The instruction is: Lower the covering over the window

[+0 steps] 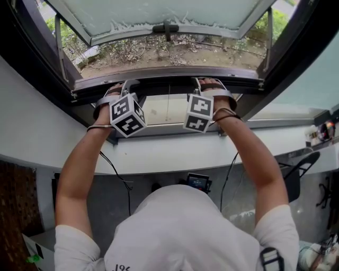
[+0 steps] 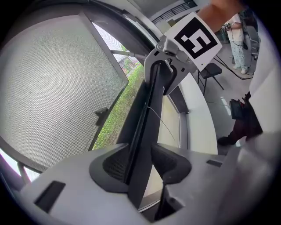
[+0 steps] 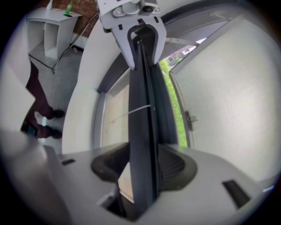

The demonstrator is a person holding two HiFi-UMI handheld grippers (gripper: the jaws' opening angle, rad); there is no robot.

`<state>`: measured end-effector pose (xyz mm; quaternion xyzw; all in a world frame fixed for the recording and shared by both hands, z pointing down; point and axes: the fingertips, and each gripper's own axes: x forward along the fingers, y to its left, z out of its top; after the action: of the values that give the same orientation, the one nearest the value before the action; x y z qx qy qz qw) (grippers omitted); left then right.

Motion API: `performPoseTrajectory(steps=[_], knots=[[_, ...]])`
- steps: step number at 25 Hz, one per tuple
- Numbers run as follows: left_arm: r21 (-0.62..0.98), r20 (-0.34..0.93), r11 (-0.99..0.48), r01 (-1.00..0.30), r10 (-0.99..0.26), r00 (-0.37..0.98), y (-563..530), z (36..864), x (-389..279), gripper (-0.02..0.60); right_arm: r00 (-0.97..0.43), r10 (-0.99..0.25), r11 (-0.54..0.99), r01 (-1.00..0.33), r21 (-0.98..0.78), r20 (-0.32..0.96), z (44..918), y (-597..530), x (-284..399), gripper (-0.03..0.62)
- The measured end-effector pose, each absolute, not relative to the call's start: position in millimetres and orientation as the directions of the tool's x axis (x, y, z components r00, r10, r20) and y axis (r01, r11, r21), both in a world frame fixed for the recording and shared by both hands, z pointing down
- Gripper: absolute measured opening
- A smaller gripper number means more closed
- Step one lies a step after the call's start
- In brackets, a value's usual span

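Both hands are stretched out to the window, and each holds its tongs on the same dark bar (image 1: 165, 84), which lies across the inner edge of the frame. The left tongs (image 2: 140, 163) are closed on the bar, with one pad on each side of it. The right tongs (image 3: 142, 166) grip it in the same way, a little further along, and the two are near each other but apart. A thin cord (image 3: 139, 110) hangs from the bar between them. Beside the bar there is a pale panel (image 1: 164, 109); it may be the covering itself, but I cannot tell this surely. Beyond the frame the sash (image 1: 159, 16) stands open outward over grass.
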<state>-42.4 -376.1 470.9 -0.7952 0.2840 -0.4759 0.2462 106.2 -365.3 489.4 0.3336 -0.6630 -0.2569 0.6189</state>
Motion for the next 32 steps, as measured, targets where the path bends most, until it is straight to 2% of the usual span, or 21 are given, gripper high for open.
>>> performPoseTrajectory(steps=[11, 21, 25, 30, 32], knots=[[-0.654, 0.622, -0.724, -0.220, -0.679, 0.389, -376, 471, -40, 0.166, -0.009, -0.766, 0.638, -0.130, 0.759, 0.643, 488, -364, 108, 0.196], [-0.627, 0.594, -0.730, -0.273, -0.674, 0.438, -373, 453, -35, 0.166, -0.034, -0.788, 0.611, -0.171, 0.773, 0.615, 463, -359, 108, 0.196], [-0.603, 0.561, -0.729, -0.325, -0.677, 0.476, -371, 436, -32, 0.164, -0.052, -0.805, 0.587, -0.216, 0.780, 0.591, 446, -357, 108, 0.195], [-0.562, 0.478, -0.708, -0.427, -0.700, 0.531, -368, 410, -33, 0.129, -0.095, -0.841, 0.534, -0.300, 0.790, 0.533, 418, -355, 103, 0.191], [-0.531, 0.435, -0.700, -0.478, -0.709, 0.556, -366, 397, -34, 0.113, -0.110, -0.862, 0.500, -0.350, 0.792, 0.495, 403, -353, 103, 0.167]])
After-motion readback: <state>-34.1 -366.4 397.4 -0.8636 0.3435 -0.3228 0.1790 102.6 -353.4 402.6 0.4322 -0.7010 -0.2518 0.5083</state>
